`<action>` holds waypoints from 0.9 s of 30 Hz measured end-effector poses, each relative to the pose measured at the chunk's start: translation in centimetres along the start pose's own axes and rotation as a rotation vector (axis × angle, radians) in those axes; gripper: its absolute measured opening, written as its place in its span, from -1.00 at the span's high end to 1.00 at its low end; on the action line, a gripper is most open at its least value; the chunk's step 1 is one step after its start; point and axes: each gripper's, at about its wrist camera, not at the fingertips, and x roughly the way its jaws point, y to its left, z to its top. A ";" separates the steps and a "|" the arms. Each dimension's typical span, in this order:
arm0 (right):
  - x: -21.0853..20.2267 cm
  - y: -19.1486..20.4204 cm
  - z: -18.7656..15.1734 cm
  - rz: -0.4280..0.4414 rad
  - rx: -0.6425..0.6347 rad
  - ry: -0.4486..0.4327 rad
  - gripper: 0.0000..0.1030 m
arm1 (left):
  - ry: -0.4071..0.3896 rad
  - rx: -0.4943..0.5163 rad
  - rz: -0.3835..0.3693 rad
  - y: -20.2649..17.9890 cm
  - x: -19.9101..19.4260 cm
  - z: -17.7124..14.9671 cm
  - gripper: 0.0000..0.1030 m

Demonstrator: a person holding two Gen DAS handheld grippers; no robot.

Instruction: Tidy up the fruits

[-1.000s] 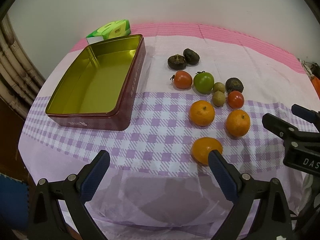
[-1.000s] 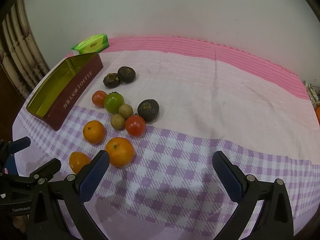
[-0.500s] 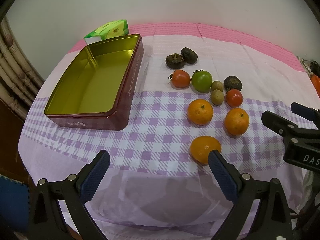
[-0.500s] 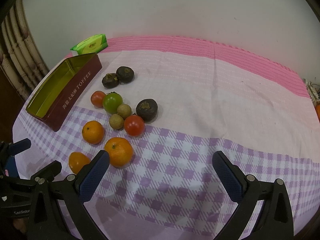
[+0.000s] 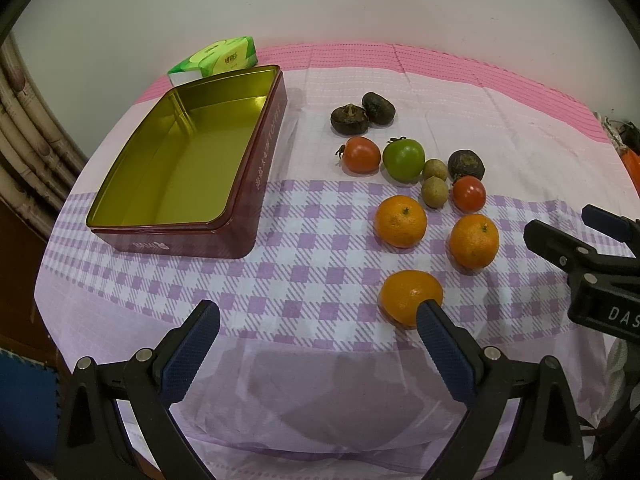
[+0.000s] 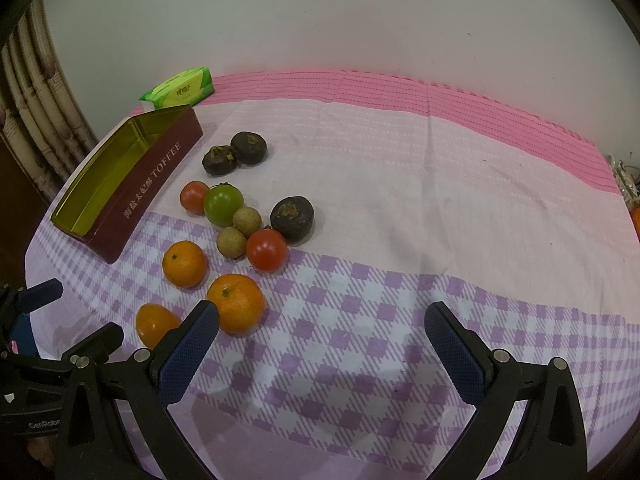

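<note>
An empty maroon toffee tin point(image 5: 256, 172) with a gold inside stands at the left; it also shows in the right wrist view point(image 6: 148, 196). Fruit lies in a group to its right: three oranges, the nearest one point(image 5: 408, 294) by my left gripper's right finger, two red tomatoes point(image 5: 362, 155), a green tomato point(image 5: 403, 159), two longans point(image 5: 434, 191) and three dark fruits point(image 5: 349, 119). My left gripper point(image 5: 318, 346) is open and empty above the table's front edge. My right gripper point(image 6: 322, 346) is open and empty, with an orange point(image 6: 236, 302) just beyond its left finger.
A green tissue pack point(image 5: 218, 60) lies behind the tin near the wall. The pink and purple checked cloth point(image 6: 400, 200) covers the table. Bamboo-like poles point(image 5: 24, 128) stand at the left. The right gripper shows at the right edge of the left wrist view point(image 5: 580, 248).
Both grippers have shifted only slightly; the fruit sits a little lower in the left wrist view than half a second ago. Nothing was picked up or moved.
</note>
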 end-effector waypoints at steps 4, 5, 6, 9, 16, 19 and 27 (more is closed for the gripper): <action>0.1 -0.2 -0.1 0.001 0.008 0.003 -0.98 | -0.001 0.000 0.000 0.0 0.0 0.0 -0.89; 0.2 -0.3 -0.1 0.001 0.010 0.004 -0.98 | 0.000 0.001 0.000 0.0 0.0 0.0 -0.89; 0.2 -0.3 -0.1 0.000 0.011 0.005 -0.98 | 0.000 0.001 -0.001 0.0 0.0 0.0 -0.89; 0.2 -0.4 0.0 0.002 0.013 0.009 -0.98 | 0.000 0.001 -0.001 0.0 0.0 0.0 -0.89; 0.3 -0.4 0.0 0.002 0.014 0.009 -0.98 | 0.001 0.002 0.000 0.0 0.0 0.0 -0.89; 0.3 -0.4 0.0 0.001 0.018 0.011 -0.98 | 0.001 0.002 -0.002 0.0 0.0 0.0 -0.89; 0.5 -0.9 0.2 -0.004 0.033 0.016 -0.98 | -0.003 0.008 -0.017 -0.6 0.1 -0.1 -0.89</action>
